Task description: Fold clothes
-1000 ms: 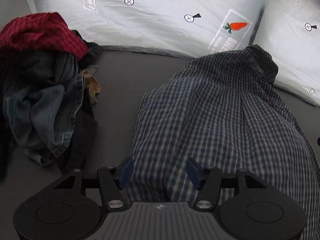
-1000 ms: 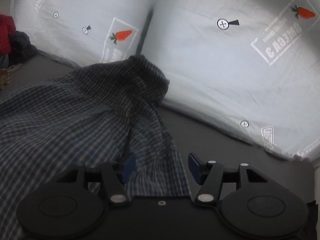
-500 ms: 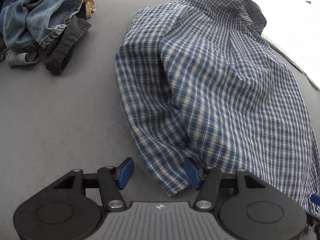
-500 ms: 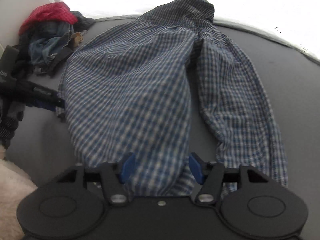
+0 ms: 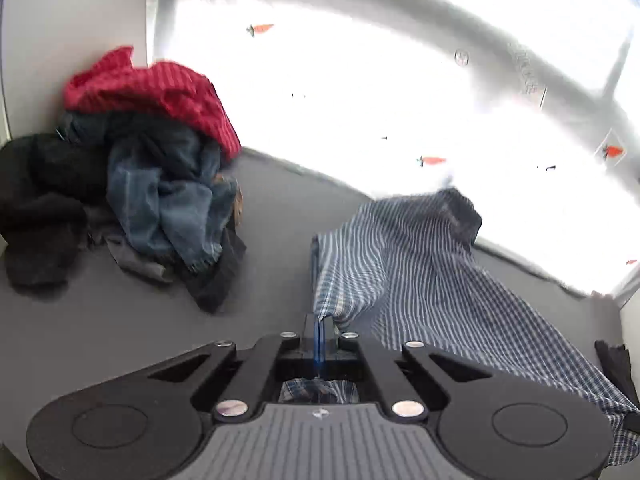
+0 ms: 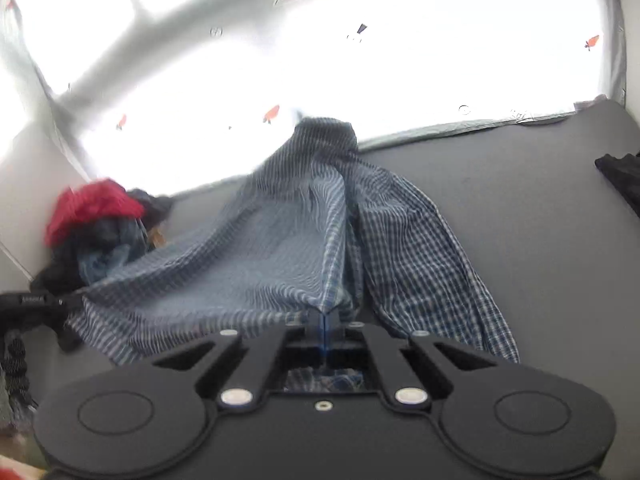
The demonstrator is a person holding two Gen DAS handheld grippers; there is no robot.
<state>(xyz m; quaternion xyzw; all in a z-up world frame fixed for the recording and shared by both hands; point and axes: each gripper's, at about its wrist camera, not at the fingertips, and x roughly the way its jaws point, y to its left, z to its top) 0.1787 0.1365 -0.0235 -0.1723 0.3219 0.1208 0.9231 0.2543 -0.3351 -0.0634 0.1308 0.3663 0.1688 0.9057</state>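
Grey mat floor (image 6: pixel 520 240), overexposed white backdrop sheet (image 5: pixel 360 100) with carrot prints.

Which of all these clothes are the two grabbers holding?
The blue checked shirt. Both the left gripper and the right gripper have their jaws shut on its edge. The red top and jeans lie piled aside, untouched.

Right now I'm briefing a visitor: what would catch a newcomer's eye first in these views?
Probably the blue checked shirt, stretched up off the grey surface with the left gripper and the right gripper each shut on an edge of it. Next, the heap of clothes topped by a red garment at the far left corner, against the bright white backdrop printed with little carrots.
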